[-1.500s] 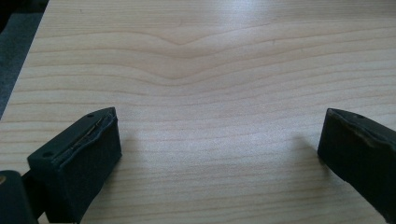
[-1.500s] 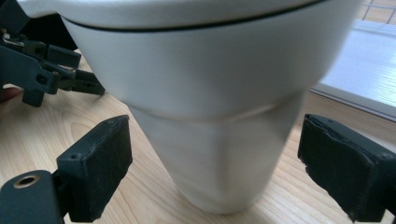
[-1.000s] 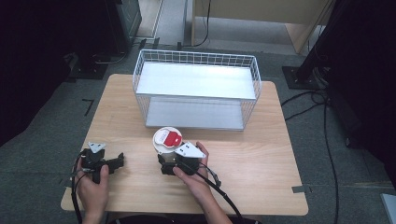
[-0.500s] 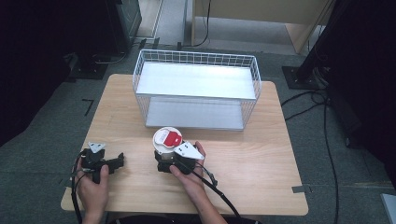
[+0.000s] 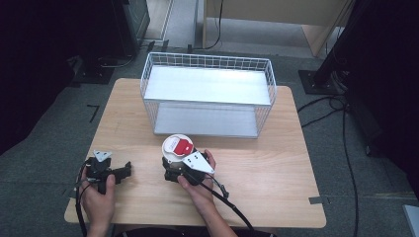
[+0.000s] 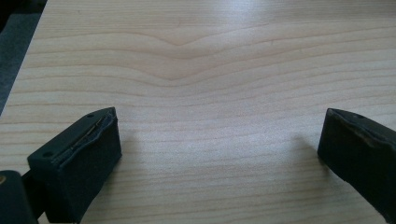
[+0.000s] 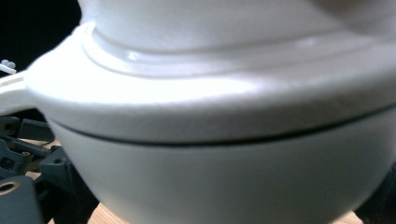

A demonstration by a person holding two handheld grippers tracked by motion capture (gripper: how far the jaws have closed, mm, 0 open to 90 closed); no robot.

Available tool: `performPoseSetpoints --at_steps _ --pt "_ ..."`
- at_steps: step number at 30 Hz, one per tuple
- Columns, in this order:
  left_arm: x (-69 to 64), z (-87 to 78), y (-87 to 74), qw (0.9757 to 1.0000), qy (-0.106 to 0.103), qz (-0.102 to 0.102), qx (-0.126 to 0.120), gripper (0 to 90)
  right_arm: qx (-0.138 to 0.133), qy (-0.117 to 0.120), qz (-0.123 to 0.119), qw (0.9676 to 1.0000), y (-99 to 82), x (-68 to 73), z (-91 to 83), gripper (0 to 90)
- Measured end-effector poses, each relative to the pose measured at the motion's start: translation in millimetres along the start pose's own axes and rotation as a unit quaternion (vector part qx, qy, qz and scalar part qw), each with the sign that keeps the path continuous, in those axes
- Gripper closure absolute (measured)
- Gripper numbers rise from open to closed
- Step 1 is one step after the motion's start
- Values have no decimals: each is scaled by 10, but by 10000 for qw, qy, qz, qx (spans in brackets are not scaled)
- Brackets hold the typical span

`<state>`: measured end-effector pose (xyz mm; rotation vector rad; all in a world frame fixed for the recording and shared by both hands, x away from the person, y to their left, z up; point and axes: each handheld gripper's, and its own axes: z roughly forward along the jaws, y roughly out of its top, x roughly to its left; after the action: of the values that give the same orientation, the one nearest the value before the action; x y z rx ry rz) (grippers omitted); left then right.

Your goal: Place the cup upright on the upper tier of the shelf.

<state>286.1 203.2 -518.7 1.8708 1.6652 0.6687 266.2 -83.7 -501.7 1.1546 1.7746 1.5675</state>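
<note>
A pale wooden surface (image 5: 257, 177) stands on a grey floor, with dark equipment and cables around it. Toward its far edge sits a white wire basket (image 5: 207, 94) with a flat white shelf inside.

At the near left of the high view, the left gripper (image 5: 123, 171) rests low over the wood in the person's left hand (image 5: 98, 195), grey three-cornered plate on top, cable trailing back. In the left gripper view its two black fingers (image 6: 79, 158) stand wide apart with only bare wood grain between them; they hold nothing and touch no object.

Just right of that, near the middle of the surface's front half and just in front of the basket, stands a white round container (image 5: 177, 149) with a red-and-white label on its lid. The right gripper (image 5: 174, 168) is pressed up against its near side, held by the right hand (image 5: 197, 180). In the right gripper view the container (image 7: 219, 140) looms very close, a white lidded body with a dark seam between lid and bowl, sitting between the fingers; a dark finger edge (image 7: 383, 196) shows at the lower right. Whether the fingers are clamped on the container or only bracket it cannot be told.
</note>
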Motion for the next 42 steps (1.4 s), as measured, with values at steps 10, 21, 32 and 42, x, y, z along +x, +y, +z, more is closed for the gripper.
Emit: performPoseSetpoints --at_steps 10,21,32,42 --pt "0 0 0 10000 -1 1 1 0 -236 59 35 9997 79 24 -63 52" --pt "0 1 1 10000 0 5 -7 0 -581 122 6 9982 370 37 -164 52" --pt "-1 0 2 10000 -5 3 0 0 -1003 25 -40 9949 689 -36 -259 51" --pt "-4 3 3 10000 -15 4 -3 0 -1399 -147 -135 9900 1049 -150 -348 52"
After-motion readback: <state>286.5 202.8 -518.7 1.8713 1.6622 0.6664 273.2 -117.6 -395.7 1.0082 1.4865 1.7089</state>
